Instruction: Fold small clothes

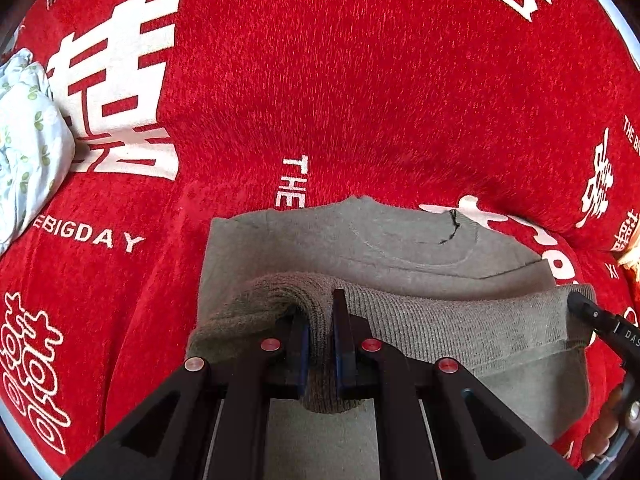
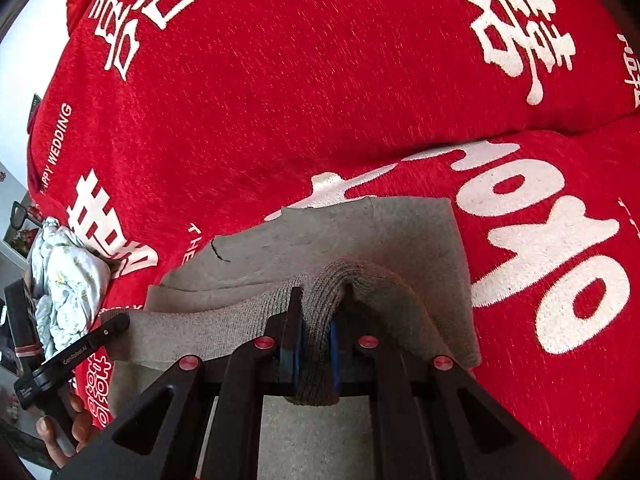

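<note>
Both grippers, left gripper [image 1: 320, 336] and right gripper [image 2: 316, 336], are clamped on the sweater's [image 1: 400, 236] ribbed hem, lifted over its body on the red blanket [image 1: 360, 80]. Mid-fold, probably; next, lay the hem evenly toward the collar.

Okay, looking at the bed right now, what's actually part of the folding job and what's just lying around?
Part of the job:
grey-green knit garment
left gripper, shut on its ribbed hem
right gripper, shut on the same hem

Just lying about:
red blanket
crumpled floral cloth
black glasses
</note>
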### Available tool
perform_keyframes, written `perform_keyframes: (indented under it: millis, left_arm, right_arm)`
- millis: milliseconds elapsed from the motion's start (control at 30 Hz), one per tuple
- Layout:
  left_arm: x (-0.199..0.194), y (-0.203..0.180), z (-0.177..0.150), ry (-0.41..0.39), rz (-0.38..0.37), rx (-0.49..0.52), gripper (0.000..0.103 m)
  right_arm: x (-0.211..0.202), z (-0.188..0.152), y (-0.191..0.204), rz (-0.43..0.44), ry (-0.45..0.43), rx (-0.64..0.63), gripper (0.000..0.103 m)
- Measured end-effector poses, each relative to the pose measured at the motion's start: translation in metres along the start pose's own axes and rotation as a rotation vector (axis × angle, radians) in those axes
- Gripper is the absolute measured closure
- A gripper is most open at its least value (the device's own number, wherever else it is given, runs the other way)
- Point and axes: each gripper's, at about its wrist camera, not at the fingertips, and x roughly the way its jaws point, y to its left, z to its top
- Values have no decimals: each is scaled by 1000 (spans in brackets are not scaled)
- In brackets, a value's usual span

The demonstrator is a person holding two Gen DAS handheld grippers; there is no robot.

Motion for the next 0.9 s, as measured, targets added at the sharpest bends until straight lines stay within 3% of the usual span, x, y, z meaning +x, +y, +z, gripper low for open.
perform_keyframes:
  millis: [900]
  left_arm:
    - [39,0,30,66,-35,-32,93]
  right_arm:
    - [27,24,-10,-10,31,66,91]
